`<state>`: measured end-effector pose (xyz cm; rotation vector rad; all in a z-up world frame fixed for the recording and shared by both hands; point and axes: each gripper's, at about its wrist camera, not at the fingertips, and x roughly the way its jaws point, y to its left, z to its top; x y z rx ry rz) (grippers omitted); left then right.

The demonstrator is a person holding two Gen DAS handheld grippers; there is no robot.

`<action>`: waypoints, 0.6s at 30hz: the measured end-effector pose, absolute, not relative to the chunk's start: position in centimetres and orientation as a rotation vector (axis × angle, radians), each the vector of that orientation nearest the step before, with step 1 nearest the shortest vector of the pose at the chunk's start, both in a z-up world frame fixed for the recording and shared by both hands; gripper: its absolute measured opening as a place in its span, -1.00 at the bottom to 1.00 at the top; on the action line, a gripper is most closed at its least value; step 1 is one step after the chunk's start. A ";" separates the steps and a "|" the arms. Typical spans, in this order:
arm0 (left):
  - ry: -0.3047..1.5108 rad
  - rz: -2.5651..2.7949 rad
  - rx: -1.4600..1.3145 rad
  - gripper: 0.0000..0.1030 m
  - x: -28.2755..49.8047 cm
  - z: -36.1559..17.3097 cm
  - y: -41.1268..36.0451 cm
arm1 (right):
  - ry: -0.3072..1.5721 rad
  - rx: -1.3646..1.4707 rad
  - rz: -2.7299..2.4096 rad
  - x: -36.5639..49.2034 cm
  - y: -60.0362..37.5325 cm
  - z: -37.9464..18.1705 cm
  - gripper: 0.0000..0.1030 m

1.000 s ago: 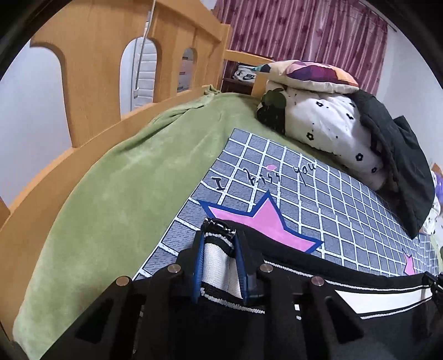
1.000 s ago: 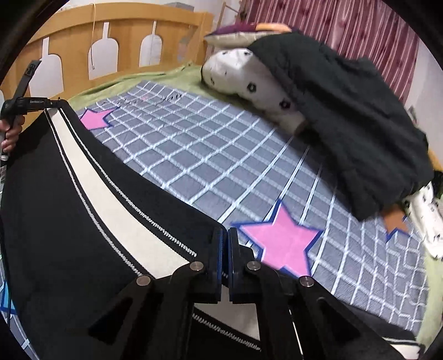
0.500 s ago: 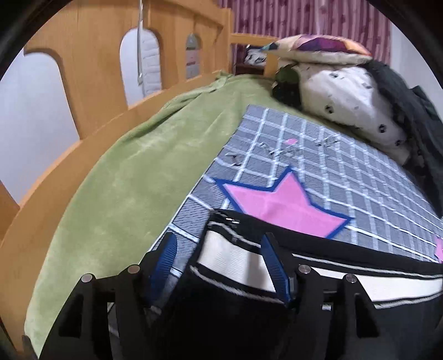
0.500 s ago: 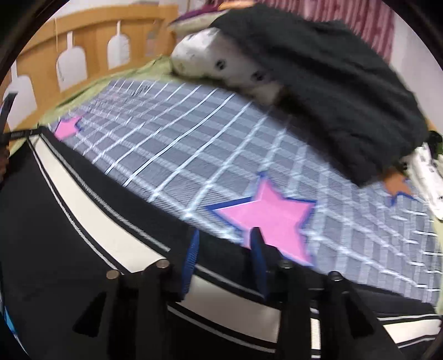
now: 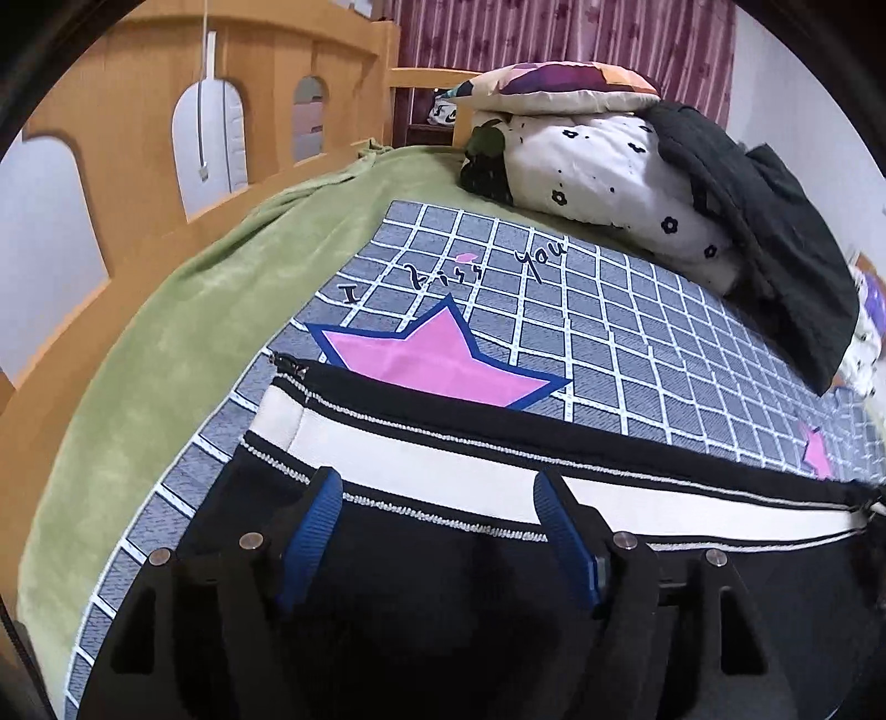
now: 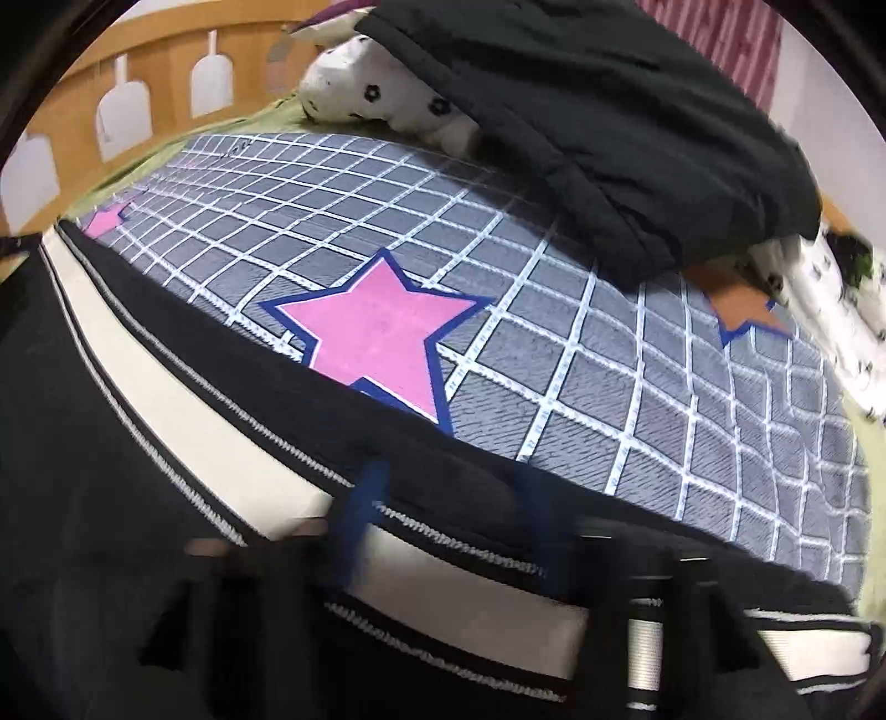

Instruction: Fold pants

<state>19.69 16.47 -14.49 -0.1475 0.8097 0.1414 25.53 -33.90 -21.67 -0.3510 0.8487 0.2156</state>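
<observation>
The pants (image 5: 498, 482), black with a white side stripe edged in fine piping, lie stretched across the lower part of both views on a grey grid blanket (image 5: 637, 343) printed with pink stars, their stripe running from lower left to right. The left hand-held gripper (image 5: 437, 520) stands with its blue-padded jaws spread wide, nothing between them, poised just over the stripe near the garment's left end. The right hand-held gripper (image 6: 443, 504) is blurred in its own view, yet its two blue pads show clearly parted over the stripe, so it too looks open and holds nothing. Judging from this, the fabric has just been laid flat and the next fold is yet to be started. To do it well, each gripper should take the cloth close to an end of the same edge, biting through all layers at the stripe so the halves do not slip apart, then lift evenly and carry the edge over in one level sweep, keeping the stripe straight as a guide for alignment. Uneven height between the two sides would likely skew the fold, and the soft bedding underneath may let the fabric drag and wrinkle. The blanket lies over a green sheet (image 5: 183, 354) on a wooden bed whose rail (image 5: 133, 127) with arched cut-outs fills the upper left. Pillows (image 5: 598, 160) and a dark garment (image 6: 609, 122) are heaped at the top, before a maroon curtain (image 5: 554, 33).
</observation>
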 end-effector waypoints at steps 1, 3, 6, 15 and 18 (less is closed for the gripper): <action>0.806 0.141 -0.145 0.36 19.6 -14.4 16.4 | 0.838 -0.387 0.203 25.3 -33.9 -21.5 -0.86; 0.809 0.133 -0.155 0.36 19.6 -14.4 16.5 | 0.807 -0.373 0.212 24.7 -34.4 -20.9 -0.90; 0.804 0.127 -0.165 0.36 19.4 -14.3 16.6 | 0.743 -0.300 0.199 24.4 -35.2 -19.3 -0.91; 0.856 0.117 -0.193 0.36 19.9 -15.3 17.0 | 0.805 -0.323 0.111 26.6 -34.4 -21.5 -0.68; 0.854 0.106 -0.206 0.36 19.8 -15.1 17.1 | 0.797 -0.278 0.080 25.4 -36.6 -19.5 -0.35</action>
